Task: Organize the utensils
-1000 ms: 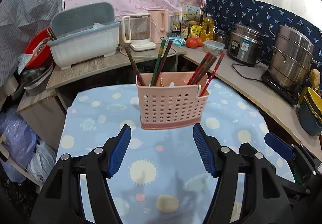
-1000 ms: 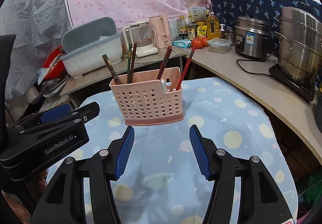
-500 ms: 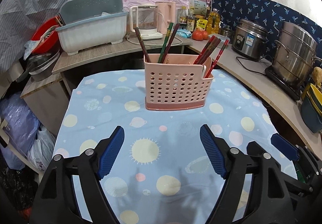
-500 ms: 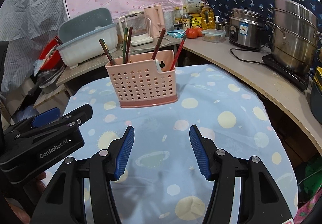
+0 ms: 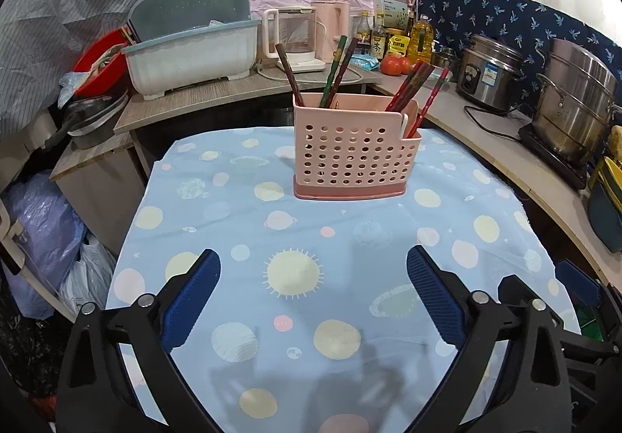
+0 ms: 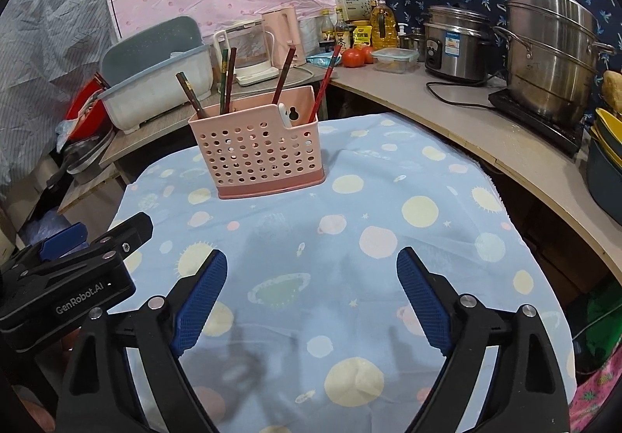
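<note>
Toward the far edge of the table (image 5: pixel 202 277), a pink holder (image 5: pixel 355 151) stands upright on the planet-print cloth with chopsticks (image 5: pixel 338 71) already standing in it. One dark stick and a green-and-brown pair lean in its left part; a red bunch leans out of its right part, beside a small white piece at the notch in the rim that is too small to identify.

Both tools hang over the near half of the table, well apart from the holder. The left gripper (image 5: pixel 313 295) has just been spreading its jaws and now stands wide, nothing between the blue pads but cloth. The right gripper (image 6: pixel 311 295) has likewise just been spreading and stands wide and empty; in its view the left tool's black body sits at the lower left.

No loose utensil lies on the cloth in either view. Judged from that, the sorting looks finished or close to it: every stick in sight is in the holder and neither tool carries anything. Whether more utensils wait in the dish tub (image 5: pixel 190 55) on the counter behind cannot be told.
</note>
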The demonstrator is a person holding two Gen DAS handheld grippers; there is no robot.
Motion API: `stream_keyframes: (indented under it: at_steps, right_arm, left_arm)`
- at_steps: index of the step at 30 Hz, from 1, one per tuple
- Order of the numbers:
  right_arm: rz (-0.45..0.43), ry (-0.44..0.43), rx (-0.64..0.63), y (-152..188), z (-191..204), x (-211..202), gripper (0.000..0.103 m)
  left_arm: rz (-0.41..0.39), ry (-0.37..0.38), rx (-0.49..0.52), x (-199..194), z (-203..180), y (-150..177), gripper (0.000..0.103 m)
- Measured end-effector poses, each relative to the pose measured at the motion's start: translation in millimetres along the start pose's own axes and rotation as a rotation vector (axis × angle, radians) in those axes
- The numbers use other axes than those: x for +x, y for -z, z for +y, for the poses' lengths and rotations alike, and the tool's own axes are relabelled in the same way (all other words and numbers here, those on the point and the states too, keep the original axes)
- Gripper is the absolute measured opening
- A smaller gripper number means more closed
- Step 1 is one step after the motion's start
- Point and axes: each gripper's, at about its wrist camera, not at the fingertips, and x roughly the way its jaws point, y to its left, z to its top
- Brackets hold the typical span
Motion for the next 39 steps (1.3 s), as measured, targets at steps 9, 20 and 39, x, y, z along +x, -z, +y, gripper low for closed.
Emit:
stream_keyframes:
  at_steps: [9,20,39]
  right_arm:
    - [-0.017,0.021,-0.007,3,0,-2,0.096]
    - [-0.017,0.031,-0.017,4,1,-3,0.096]
    - [-0.015,0.036,-0.026,6,2,-2,0.096]
  left_arm:
    - [0.013,-0.020,0.002,1,4,5,0.096]
    - [0.014,-0.033,0.014,1,4,8,0.096]
    - [0.010,-0.066,0.033,-1,1,10,0.096]
